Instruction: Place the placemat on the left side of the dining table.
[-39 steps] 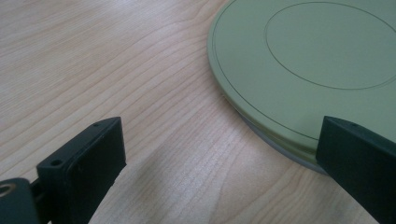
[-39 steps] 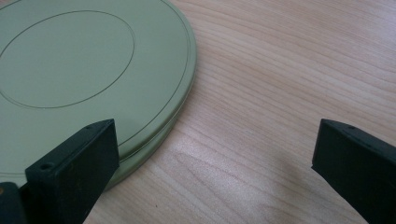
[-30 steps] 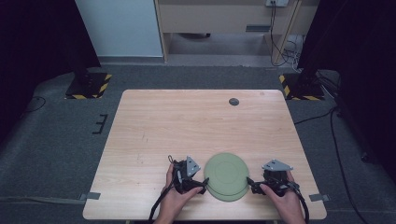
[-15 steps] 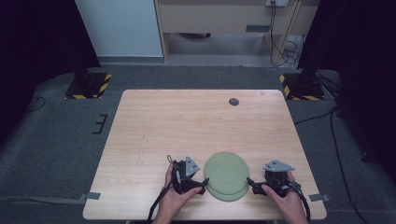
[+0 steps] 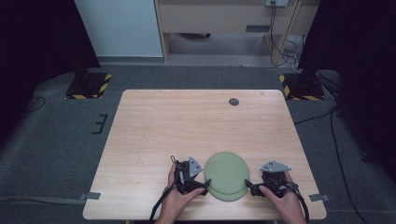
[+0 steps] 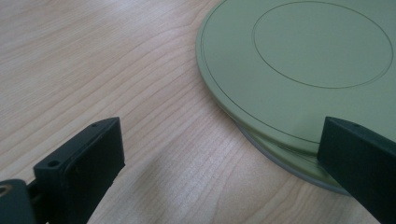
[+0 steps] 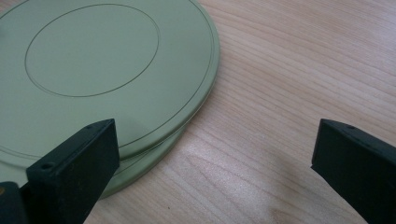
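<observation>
Two pale green round plates lie stacked upside down and slightly offset near the table's front edge: the top plate over the lower plate. My left gripper rests on the wood at the stack's left side, open, its one jaw at the plates' rim. On the stack's right side my right gripper is open too, one jaw over the plates' edge. Neither holds anything.
A small dark disc lies at the table's far right. The front edge runs just below both hands. Two black stands with yellow-black striped bases flank the far corners on the floor.
</observation>
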`<action>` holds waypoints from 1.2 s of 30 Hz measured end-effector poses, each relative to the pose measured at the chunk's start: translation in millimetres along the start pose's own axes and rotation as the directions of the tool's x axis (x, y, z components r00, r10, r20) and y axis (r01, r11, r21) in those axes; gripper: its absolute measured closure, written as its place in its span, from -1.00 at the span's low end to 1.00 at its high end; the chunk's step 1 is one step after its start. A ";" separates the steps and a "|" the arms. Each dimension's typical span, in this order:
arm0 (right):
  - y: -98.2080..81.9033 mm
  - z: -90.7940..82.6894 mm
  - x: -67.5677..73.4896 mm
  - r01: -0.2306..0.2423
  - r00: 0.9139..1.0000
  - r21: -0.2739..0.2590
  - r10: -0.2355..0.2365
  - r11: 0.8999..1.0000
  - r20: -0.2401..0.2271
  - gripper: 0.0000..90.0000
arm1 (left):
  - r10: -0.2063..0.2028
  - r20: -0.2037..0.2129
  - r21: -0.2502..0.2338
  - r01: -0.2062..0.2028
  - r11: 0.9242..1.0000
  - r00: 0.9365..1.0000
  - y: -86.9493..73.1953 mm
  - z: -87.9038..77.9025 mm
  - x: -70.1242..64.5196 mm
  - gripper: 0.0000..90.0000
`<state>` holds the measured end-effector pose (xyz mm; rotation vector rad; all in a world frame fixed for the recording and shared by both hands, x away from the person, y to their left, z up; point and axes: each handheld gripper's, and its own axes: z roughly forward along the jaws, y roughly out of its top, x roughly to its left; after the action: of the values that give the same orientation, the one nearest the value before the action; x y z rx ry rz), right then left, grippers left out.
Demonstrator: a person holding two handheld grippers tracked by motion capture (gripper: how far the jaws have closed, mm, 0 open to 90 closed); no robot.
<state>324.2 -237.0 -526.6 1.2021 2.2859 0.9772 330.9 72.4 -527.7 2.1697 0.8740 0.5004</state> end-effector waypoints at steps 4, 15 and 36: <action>0.5 0.7 -0.8 -0.005 1.000 -0.001 0.005 1.000 0.011 -0.98 | 0.002 -0.009 -0.001 -0.002 1.000 1.000 1.0 1.4 0.5 -1.00; 1.5 2.7 -1.4 -0.022 0.999 -0.010 0.022 1.000 0.037 -0.98 | 0.004 -0.026 -0.005 -0.004 1.000 1.000 4.5 5.2 2.8 -1.00; 2.0 4.3 -1.9 -0.029 0.998 -0.023 0.031 0.999 0.055 -0.95 | -0.021 -0.029 -0.008 0.021 1.000 0.999 4.6 8.0 6.6 -1.00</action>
<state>329.0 -236.0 -528.0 1.2420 2.2149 0.9658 342.0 71.0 -529.0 2.1490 0.9080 0.5255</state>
